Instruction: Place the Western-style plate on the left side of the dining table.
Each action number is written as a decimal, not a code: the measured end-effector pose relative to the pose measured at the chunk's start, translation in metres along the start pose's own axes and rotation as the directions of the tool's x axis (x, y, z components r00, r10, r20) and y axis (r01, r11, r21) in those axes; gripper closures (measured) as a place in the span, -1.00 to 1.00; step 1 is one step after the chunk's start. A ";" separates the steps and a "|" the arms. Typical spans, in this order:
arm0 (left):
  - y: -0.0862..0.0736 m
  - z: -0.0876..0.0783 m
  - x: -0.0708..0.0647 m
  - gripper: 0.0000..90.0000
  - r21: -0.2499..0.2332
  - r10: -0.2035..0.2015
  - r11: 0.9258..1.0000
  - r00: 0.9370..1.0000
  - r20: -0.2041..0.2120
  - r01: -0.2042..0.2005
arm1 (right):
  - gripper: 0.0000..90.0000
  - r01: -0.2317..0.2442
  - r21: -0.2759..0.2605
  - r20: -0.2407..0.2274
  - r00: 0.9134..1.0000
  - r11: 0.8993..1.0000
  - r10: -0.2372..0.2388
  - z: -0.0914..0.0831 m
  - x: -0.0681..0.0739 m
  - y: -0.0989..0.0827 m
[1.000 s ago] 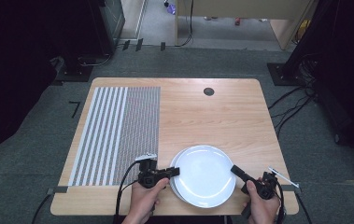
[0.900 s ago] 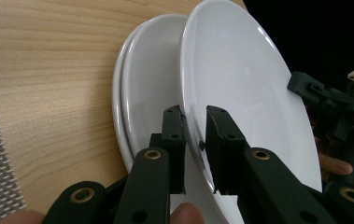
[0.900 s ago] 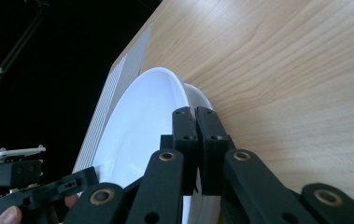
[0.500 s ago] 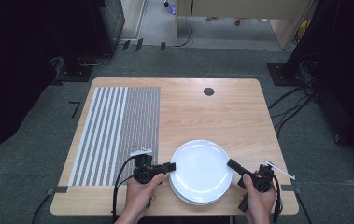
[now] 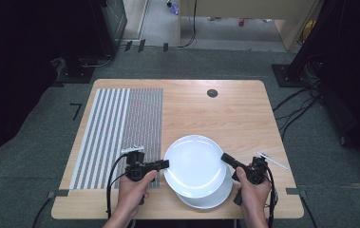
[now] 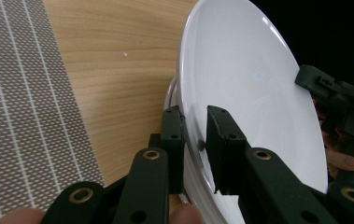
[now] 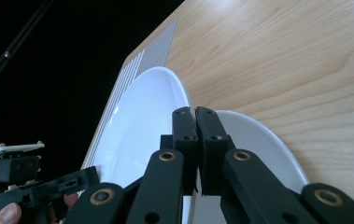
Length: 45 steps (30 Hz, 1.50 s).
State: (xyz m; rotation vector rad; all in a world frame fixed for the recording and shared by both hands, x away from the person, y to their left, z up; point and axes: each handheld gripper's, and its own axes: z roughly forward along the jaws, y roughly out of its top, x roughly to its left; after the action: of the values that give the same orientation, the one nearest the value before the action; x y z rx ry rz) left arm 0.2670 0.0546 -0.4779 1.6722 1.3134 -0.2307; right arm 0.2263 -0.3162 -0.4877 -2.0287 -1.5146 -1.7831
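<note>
So the round white ceramic top plate (image 5: 194, 164) is clear of the second white plate (image 5: 215, 197) underneath, near the table's front edge. Left gripper (image 5: 166, 164) and right gripper (image 5: 225, 157) each pinch its rim. Setting it down somewhere, probably, is what's left.

The upper plate (image 5: 194, 164) hides most of the lower plate (image 5: 215, 194), leaving a crescent toward five o'clock. In the left gripper view, the upper plate's rim runs off the top edge at twelve o'clock

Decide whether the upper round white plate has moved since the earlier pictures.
Yes. The upper round white plate has shifted towards the striped grey placemat, uncovering another white plate.
</note>
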 end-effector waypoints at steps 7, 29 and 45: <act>0.012 -0.012 0.004 0.75 -0.023 0.006 1.000 1.000 -0.013 -0.006 | 0.97 0.003 0.005 -0.020 1.000 1.000 -0.003 0.013 0.009 0.004; 0.033 -0.051 0.037 0.76 -0.055 -0.022 0.998 0.998 -0.064 0.019 | 0.97 0.029 0.046 -0.051 0.998 0.999 -0.026 0.062 0.041 0.001; 0.052 -0.091 0.065 0.76 -0.109 -0.059 0.993 0.993 -0.102 0.048 | 0.97 0.060 0.078 -0.094 0.994 0.995 -0.053 0.112 0.082 0.006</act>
State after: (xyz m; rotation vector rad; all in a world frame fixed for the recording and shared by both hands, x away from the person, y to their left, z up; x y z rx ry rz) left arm 0.3012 0.1687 -0.4436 1.5785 1.4249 -0.1032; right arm 0.3003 -0.2022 -0.4583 -1.8593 -1.6045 -1.7773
